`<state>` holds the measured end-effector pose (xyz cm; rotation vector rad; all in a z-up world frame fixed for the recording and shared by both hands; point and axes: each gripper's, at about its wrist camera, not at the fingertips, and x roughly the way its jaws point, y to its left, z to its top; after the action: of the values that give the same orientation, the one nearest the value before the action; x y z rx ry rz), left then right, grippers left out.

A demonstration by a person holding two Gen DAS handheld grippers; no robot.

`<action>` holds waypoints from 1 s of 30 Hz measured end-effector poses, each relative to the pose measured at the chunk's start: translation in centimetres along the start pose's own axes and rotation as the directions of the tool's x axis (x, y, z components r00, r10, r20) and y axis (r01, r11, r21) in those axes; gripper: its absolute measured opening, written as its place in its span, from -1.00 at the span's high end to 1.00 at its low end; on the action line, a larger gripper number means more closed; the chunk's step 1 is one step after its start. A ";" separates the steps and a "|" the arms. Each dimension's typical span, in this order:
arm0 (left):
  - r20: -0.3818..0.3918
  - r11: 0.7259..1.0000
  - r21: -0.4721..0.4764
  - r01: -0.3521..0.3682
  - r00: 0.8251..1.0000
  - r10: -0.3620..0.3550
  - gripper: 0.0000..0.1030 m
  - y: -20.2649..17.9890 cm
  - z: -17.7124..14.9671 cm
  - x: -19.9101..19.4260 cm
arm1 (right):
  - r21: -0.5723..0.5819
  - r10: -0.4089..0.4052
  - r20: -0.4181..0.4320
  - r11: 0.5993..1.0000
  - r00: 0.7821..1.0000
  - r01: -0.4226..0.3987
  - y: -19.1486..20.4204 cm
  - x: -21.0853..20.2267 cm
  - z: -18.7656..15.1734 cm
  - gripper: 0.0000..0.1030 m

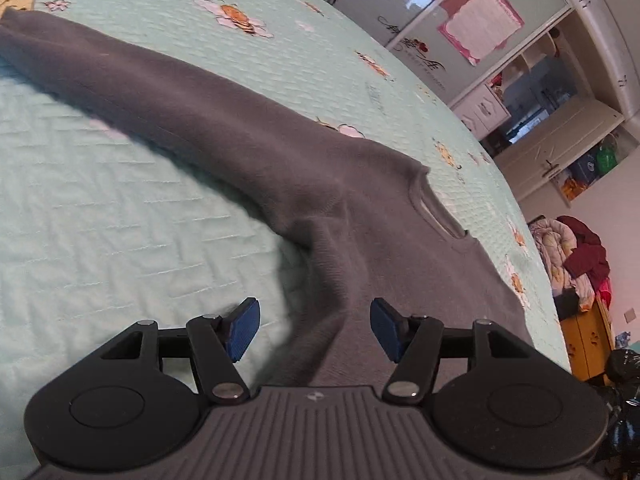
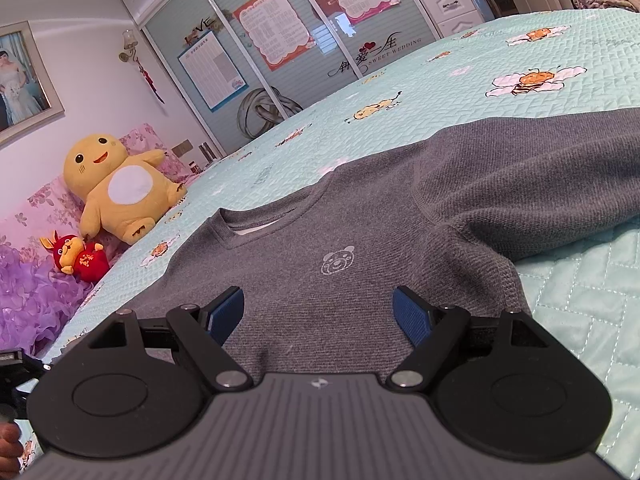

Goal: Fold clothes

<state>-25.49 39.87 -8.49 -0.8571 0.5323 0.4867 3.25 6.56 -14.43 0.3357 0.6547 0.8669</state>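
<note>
A grey sweater (image 2: 340, 240) lies spread flat on the bed (image 2: 520, 64), front up, one sleeve (image 1: 140, 92) stretched straight out from the body; the left hand-held gripper (image 1: 314, 328) hangs open over the armpit; the right hand-held gripper (image 2: 318, 316) hangs open over the chest; a yellow plush toy (image 2: 116, 188) sits beyond the collar.

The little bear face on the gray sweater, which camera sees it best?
The right wrist view. The bear face sits printed mid-chest on the gray sweater, straight ahead of the open right tool. The left wrist view shows only the sweater's sleeve, shoulder and collar; no bear shows there.
</note>
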 end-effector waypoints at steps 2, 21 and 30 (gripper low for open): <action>0.036 0.999 0.042 -0.021 0.999 0.020 -0.36 -0.1 1.1 0.0 | 0.002 0.001 0.000 1.000 1.000 -0.001 0.0 0.0 0.0 -0.58; 0.259 1.000 0.020 0.012 0.966 -0.017 -0.50 6.1 0.5 1.6 | 0.223 0.353 -0.338 0.931 0.872 -0.291 5.7 23.1 9.0 -0.59; 0.255 0.999 0.043 0.013 0.967 -0.023 -0.54 5.7 0.3 1.9 | 0.347 0.558 -0.441 0.828 0.703 -0.440 7.0 28.9 9.1 -0.60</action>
<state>-27.37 43.71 -12.77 -0.7455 0.2966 0.5585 18.62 33.56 -15.21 0.4933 1.2143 1.4517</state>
